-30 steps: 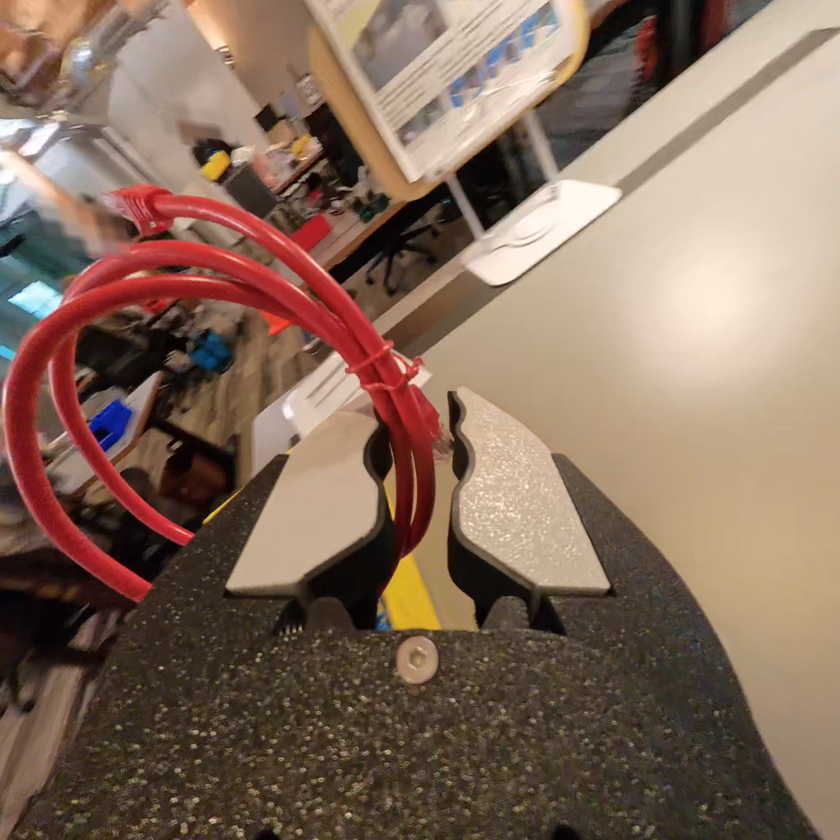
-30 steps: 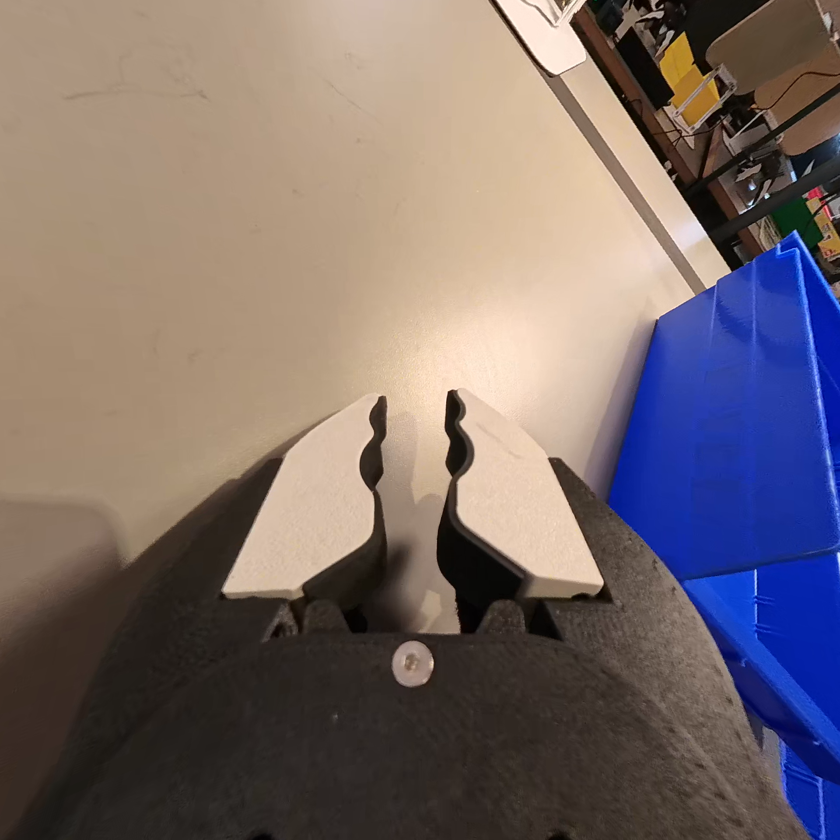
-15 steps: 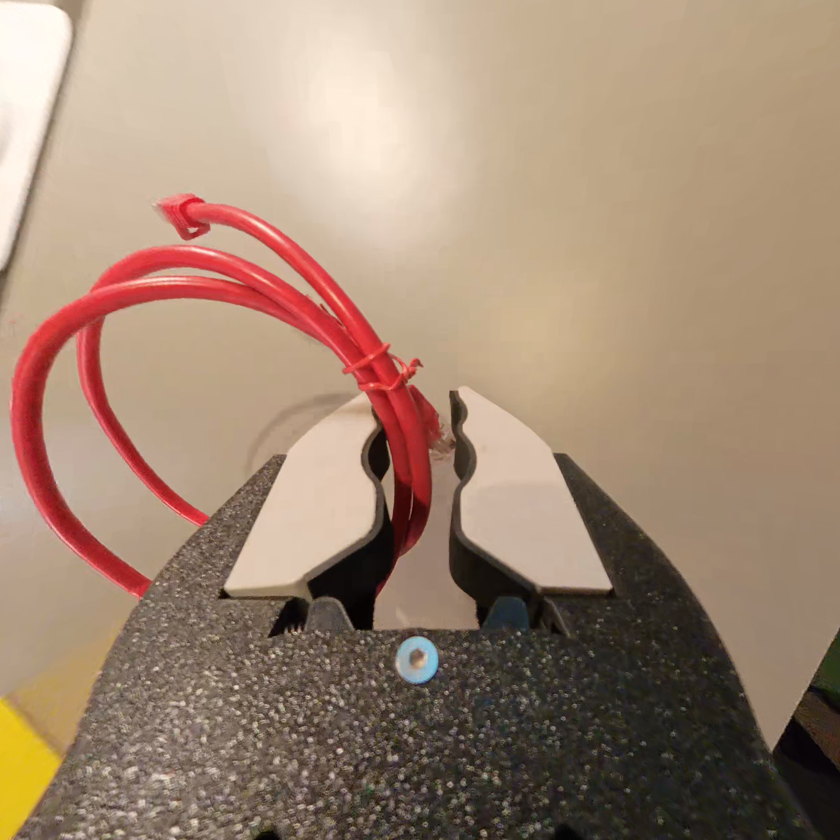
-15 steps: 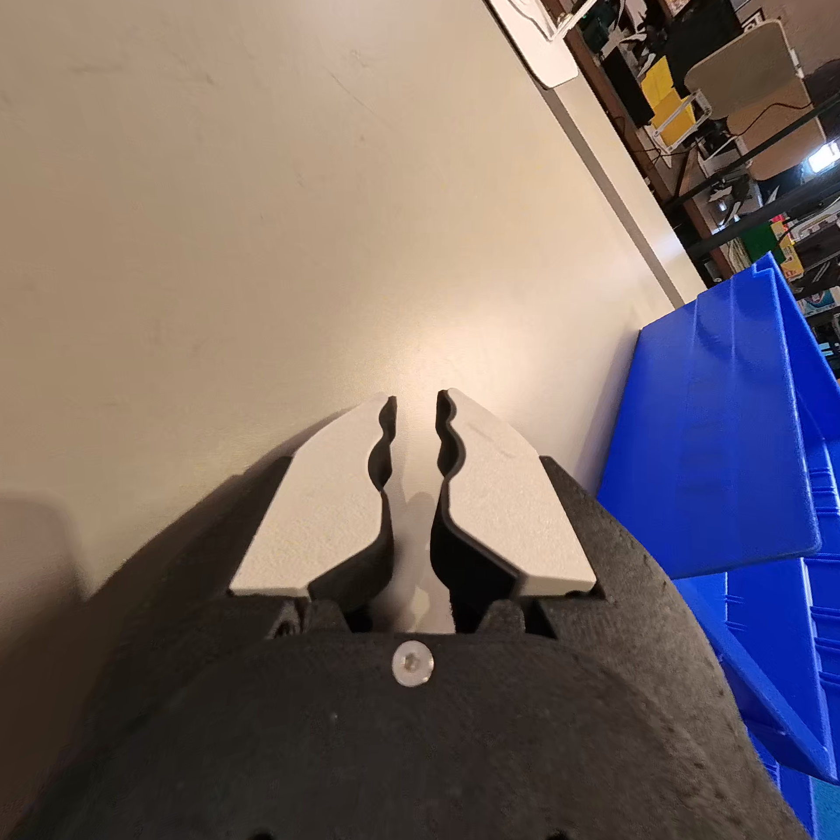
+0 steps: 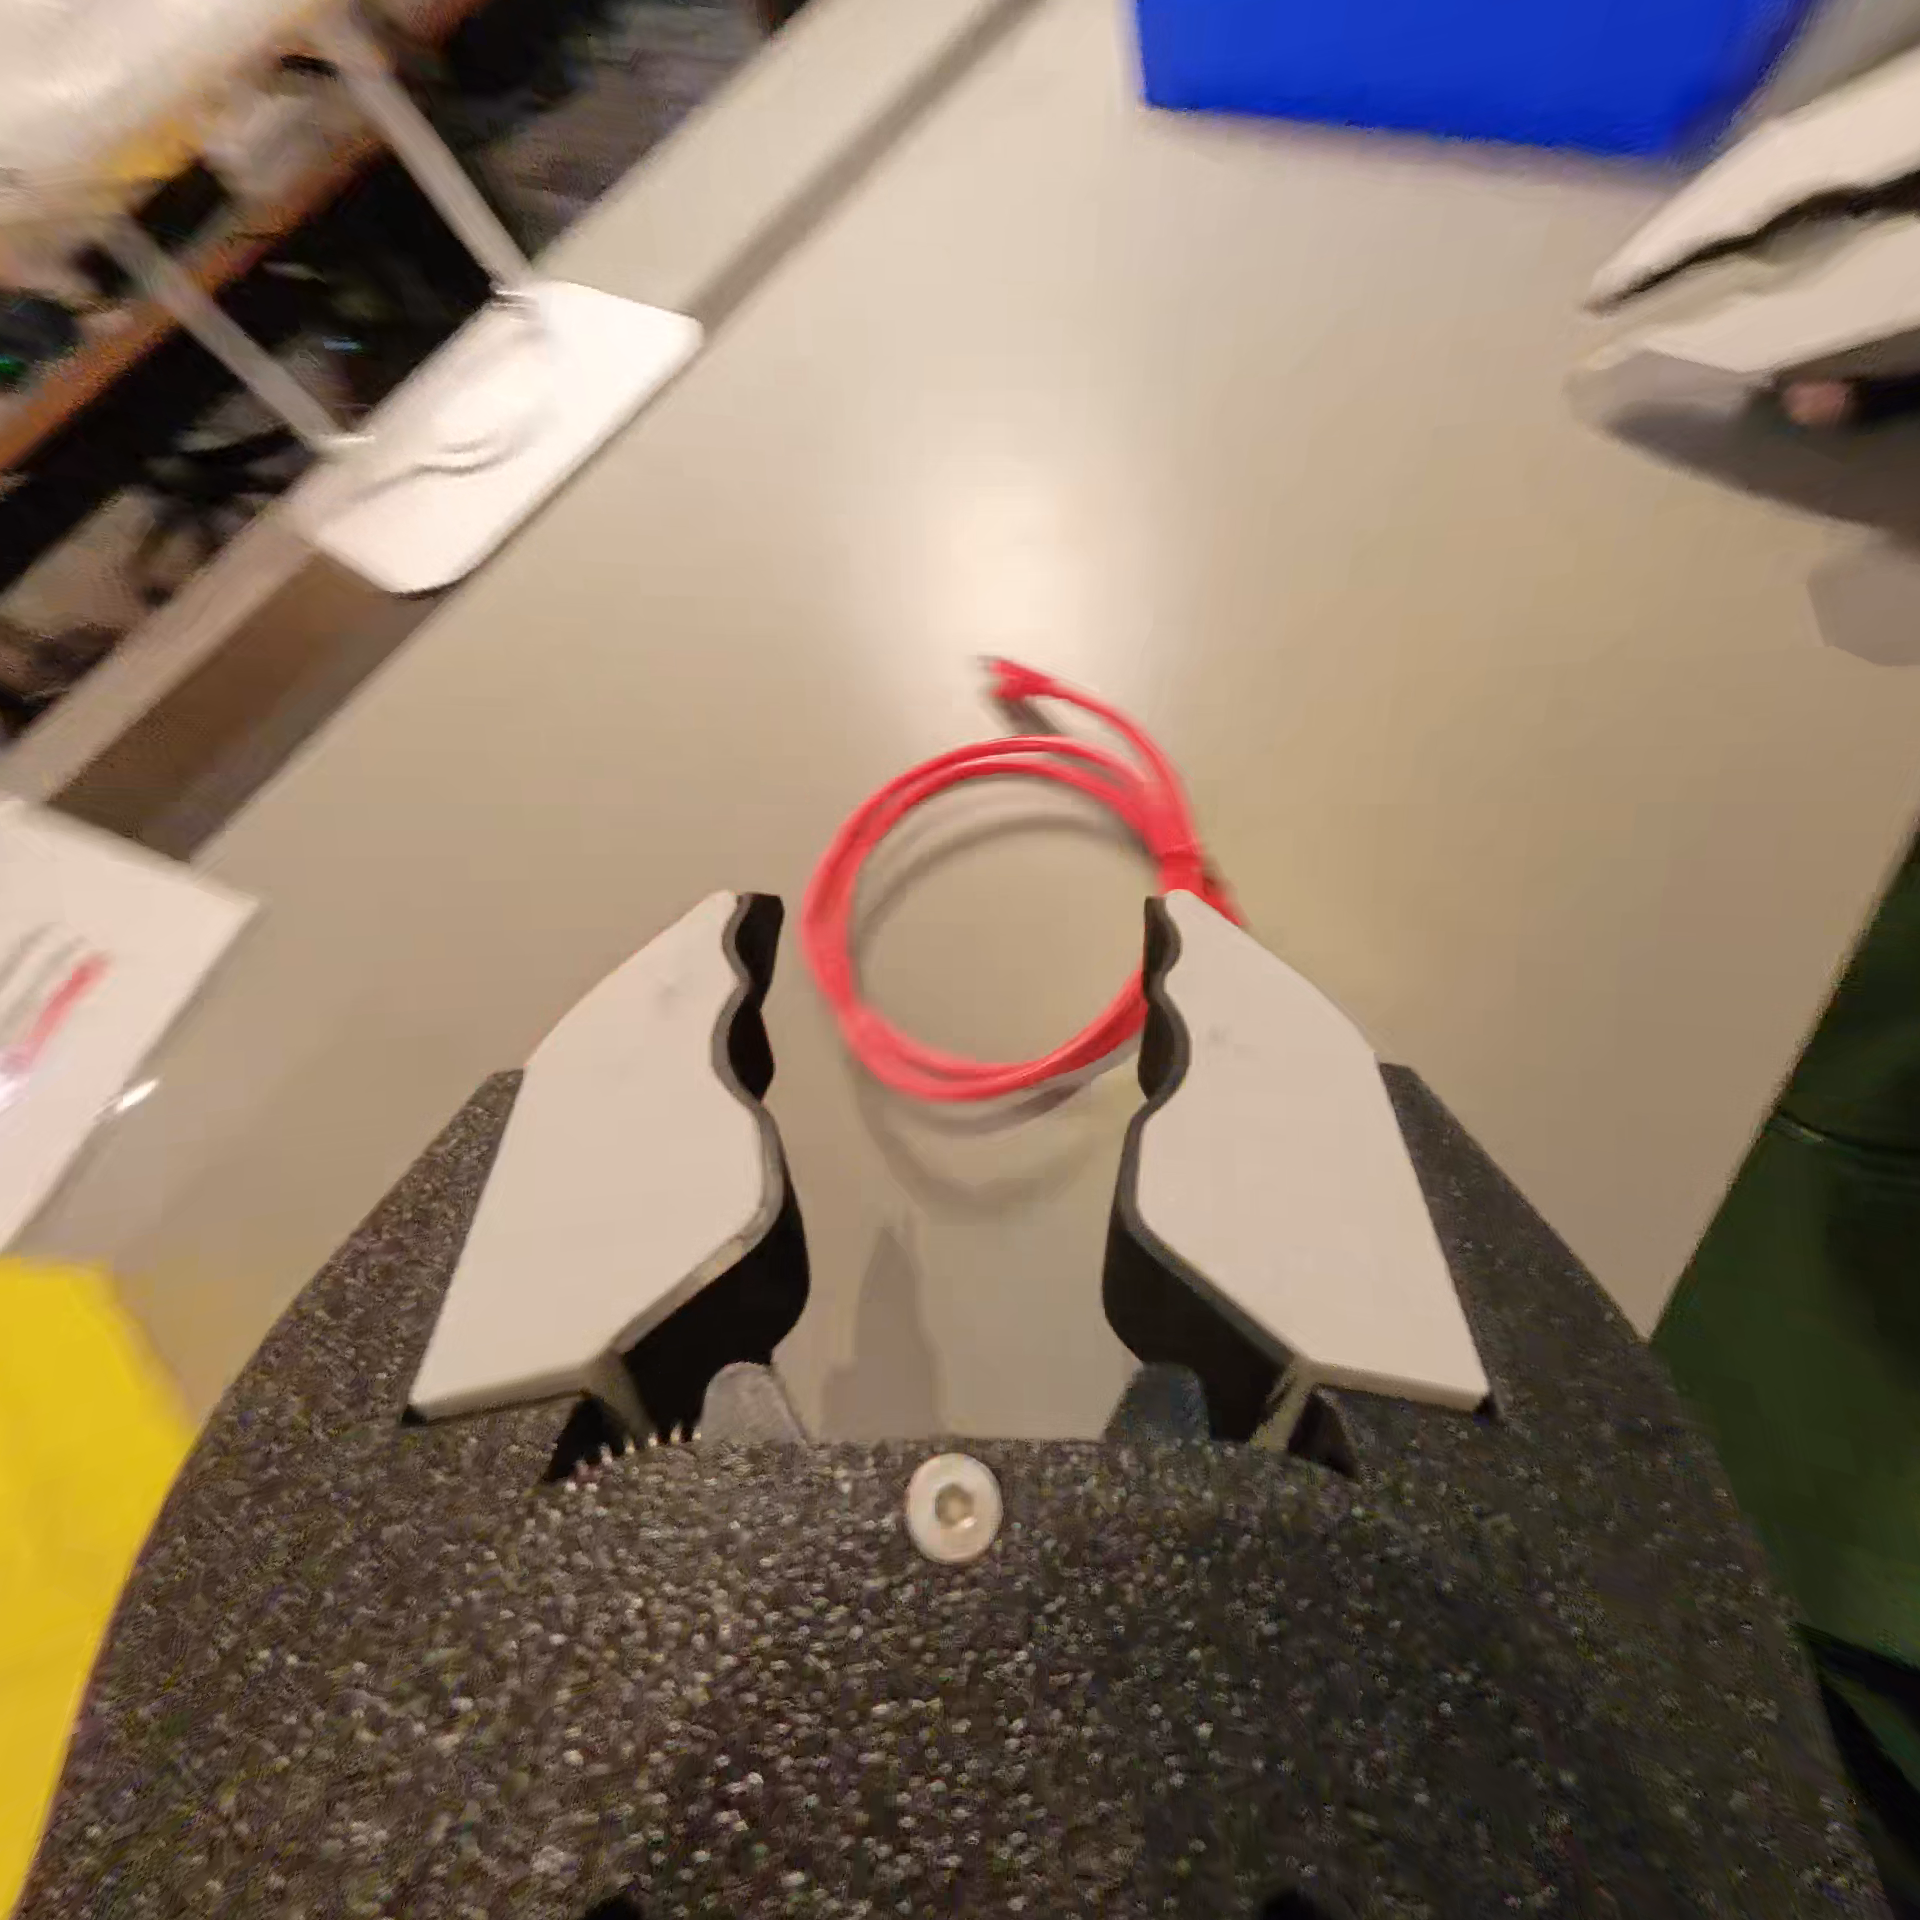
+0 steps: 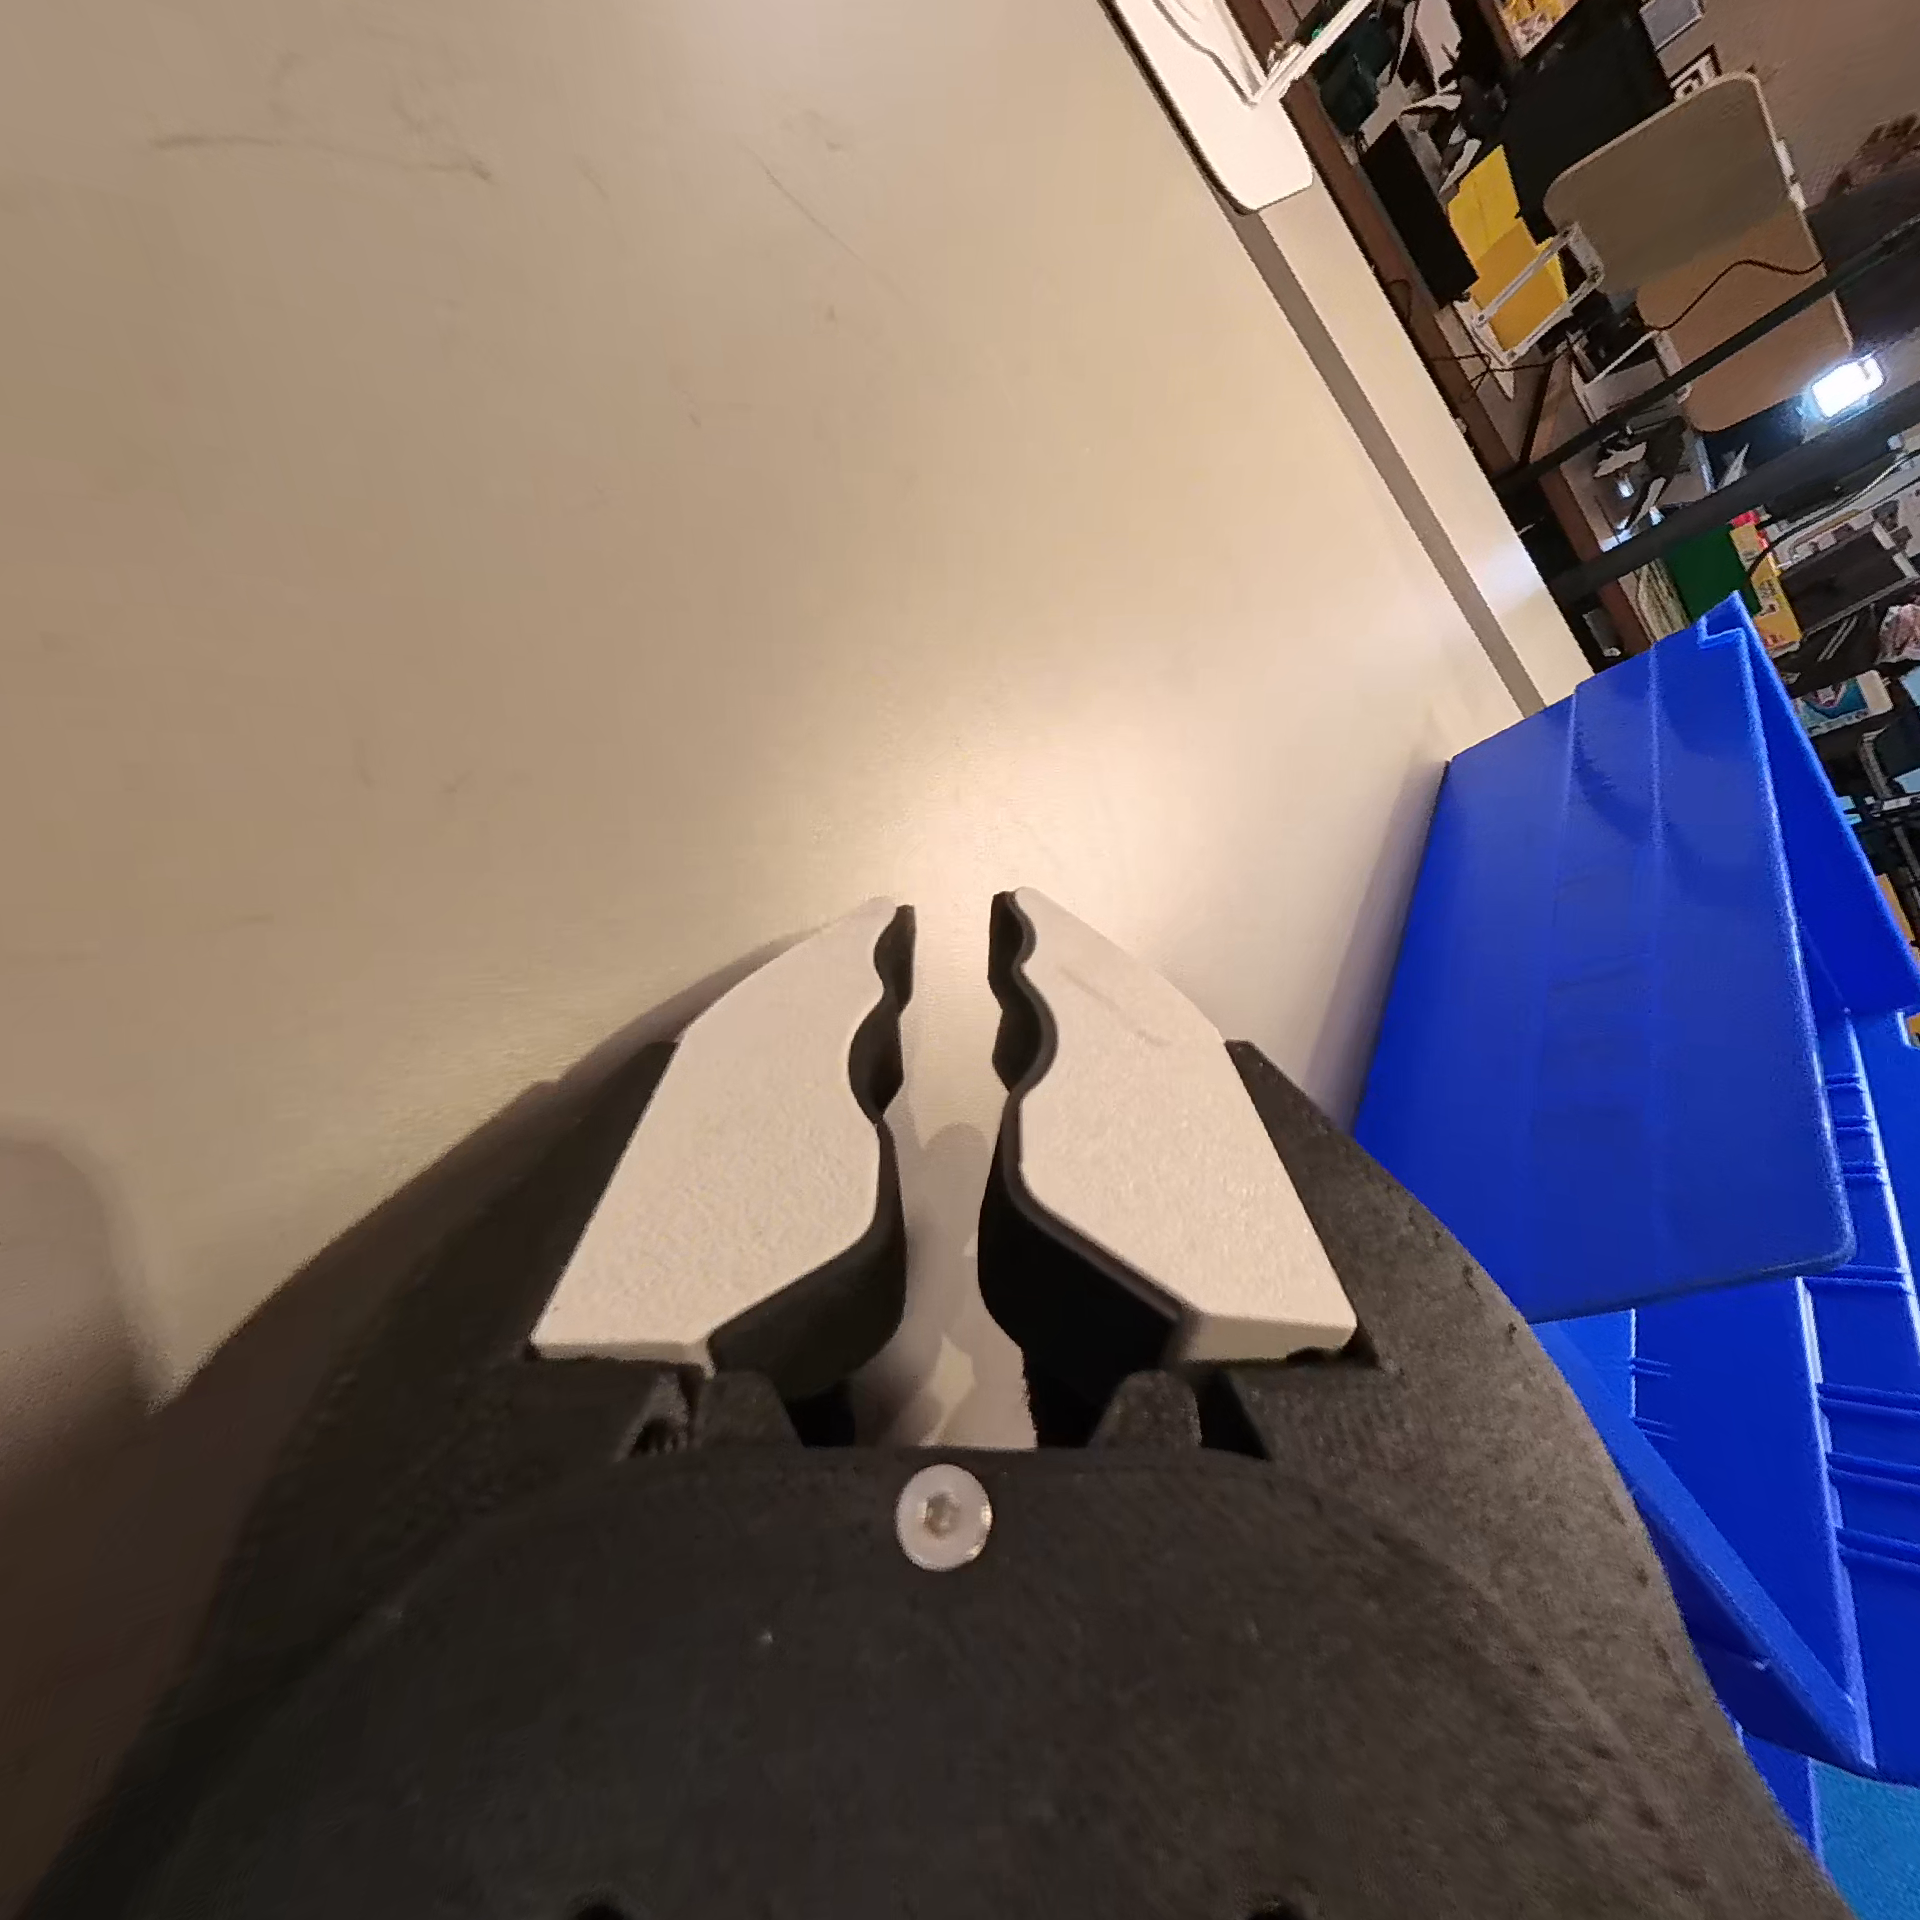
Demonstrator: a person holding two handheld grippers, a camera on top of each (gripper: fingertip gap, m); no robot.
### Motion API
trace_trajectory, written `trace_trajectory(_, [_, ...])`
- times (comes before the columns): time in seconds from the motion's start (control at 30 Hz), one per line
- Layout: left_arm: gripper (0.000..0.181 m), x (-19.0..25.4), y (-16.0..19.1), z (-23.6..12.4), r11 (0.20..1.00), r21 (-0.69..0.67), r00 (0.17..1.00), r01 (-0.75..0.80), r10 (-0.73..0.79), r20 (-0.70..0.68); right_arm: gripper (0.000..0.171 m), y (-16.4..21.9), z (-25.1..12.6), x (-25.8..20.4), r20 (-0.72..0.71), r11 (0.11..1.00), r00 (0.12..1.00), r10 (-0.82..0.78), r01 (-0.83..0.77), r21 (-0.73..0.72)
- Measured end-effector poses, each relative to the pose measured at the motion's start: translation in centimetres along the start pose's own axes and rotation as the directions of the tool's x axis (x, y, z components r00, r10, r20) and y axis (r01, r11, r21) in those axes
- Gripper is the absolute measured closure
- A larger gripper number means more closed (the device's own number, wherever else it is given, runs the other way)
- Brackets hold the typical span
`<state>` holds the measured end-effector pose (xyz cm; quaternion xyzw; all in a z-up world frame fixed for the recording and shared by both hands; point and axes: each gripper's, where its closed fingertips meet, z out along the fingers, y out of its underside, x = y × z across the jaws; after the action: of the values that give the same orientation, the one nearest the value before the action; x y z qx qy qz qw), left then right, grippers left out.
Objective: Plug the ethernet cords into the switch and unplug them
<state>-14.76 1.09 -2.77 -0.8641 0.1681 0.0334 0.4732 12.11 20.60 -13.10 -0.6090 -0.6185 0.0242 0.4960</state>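
A: Which step is in hand now?

B: I judge it is the laying out of the cords. The left gripper (image 5: 961, 914) is released, with its jaws wide apart, and the red ethernet cord (image 5: 997, 925) lies coiled on the table (image 5: 1039, 436), just ahead of the fingertips and below them. One plug end points away from the gripper, to the far right of the coil.

A: And the other gripper?

B: The right gripper (image 6: 951, 920) grasps nothing. Its jaws are nearly together, with only a narrow gap. The blue bin (image 6: 1621, 935) stands to its right. I see no switch in either view.

A: What does the next move need?

B: Probably to bring the switch, then to take the cord close behind a plug, so the plug can be aimed.

A: What differs from half a second ago?

B: Then the left gripper was clenched on the cord and held it above the table. Now the cord is let go and the gripper has drawn back.
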Motion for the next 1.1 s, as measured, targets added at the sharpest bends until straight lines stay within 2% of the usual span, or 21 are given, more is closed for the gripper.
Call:
trace_trajectory(0.03, [0.113, -2.1, 0.2, -1.8, 0.999, 0.011, 0.997, 0.03, -0.03, 0.068, 0.157, 0.0, 0.0, 0.0, 0.0, 1.0, 1.0, -0.001, 0.001, 0.0])
trace_trajectory(0.13, [0.116, -8.8, 2.2, -7.4, 0.989, 0.029, 0.953, 0.142, -0.145, 0.266, 0.157, 0.0, 0.0, 0.0, 0.002, 1.0, 1.0, 0.0, 0.0, 0.0])
trace_trajectory(0.23, [0.117, -15.2, 6.3, -12.7, 0.974, -0.011, 0.867, 0.226, -0.197, 0.457, 0.158, 0.0, 0.0, 0.0, 0.001, 1.0, 1.0, -0.003, 0.003, 0.0])
trace_trajectory(0.3, [0.117, -18.3, 9.6, -15.3, 0.951, -0.062, 0.815, 0.302, -0.224, 0.534, 0.158, 0.0, 0.0, -0.1, -0.002, 1.0, 1.0, -0.008, 0.008, 0.001])
trace_trajectory(0.37, [0.117, -20.1, 12.2, -16.5, 0.93, -0.099, 0.795, 0.354, -0.243, 0.555, 0.16, 0.1, 0.0, 0.0, -0.01, 1.0, 1.0, -0.012, 0.012, -0.005])
trace_trajectory(0.5, [0.116, -22.0, 16.2, -15.9, 0.869, -0.142, 0.783, 0.473, -0.341, 0.521, 0.162, 0.2, 0.1, 0.1, -0.013, 1.0, 1.0, -0.007, 0.007, -0.014])
trace_trajectory(0.57, [0.116, -21.5, 16.9, -14.9, 0.855, -0.148, 0.801, 0.497, -0.386, 0.457, 0.162, 0.2, 0.1, 0.1, -0.009, 1.0, 1.0, -0.001, 0.0, -0.015])
trace_trajectory(0.7, [0.115, -21.3, 15.8, -15.5, 0.856, 0.01, 0.795, 0.517, -0.484, 0.367, 0.161, 0.3, 0.1, 0.1, -0.007, 1.0, 1.0, 0.007, -0.007, -0.019])
trace_trajectory(0.8, [0.105, -20.5, 13.7, -16.2, 0.854, 0.151, 0.806, 0.497, -0.519, 0.284, 0.162, 0.3, 0.0, 0.1, -0.002, 1.0, 1.0, 0.007, -0.007, -0.019])
trace_trajectory(0.87, [0.093, -19.1, 13.9, -15.0, 0.881, 0.085, 0.839, 0.466, -0.47, 0.273, 0.163, 0.4, 0.1, 0.1, 0.0, 1.0, 1.0, 0.011, -0.011, -0.021])
trace_trajectory(0.97, [0.076, -19.6, 16.6, -13.5, 0.905, -0.108, 0.843, 0.412, -0.334, 0.421, 0.163, 0.4, 0.1, 0.1, -0.003, 1.0, 1.0, 0.01, -0.01, -0.023])
trace_trajectory(1.03, [0.064, -20.3, 16.5, -13.3, 0.902, -0.088, 0.834, 0.422, -0.348, 0.427, 0.163, 0.3, 0.0, 0.1, -0.014, 1.0, 1.0, -0.005, 0.004, -0.02])
trace_trajectory(1.1, [0.07, -21.2, 16.3, -13.9, 0.89, -0.043, 0.813, 0.454, -0.394, 0.428, 0.165, 0.4, -0.1, 0.0, -0.023, 1.0, 0.999, -0.022, 0.021, -0.019])
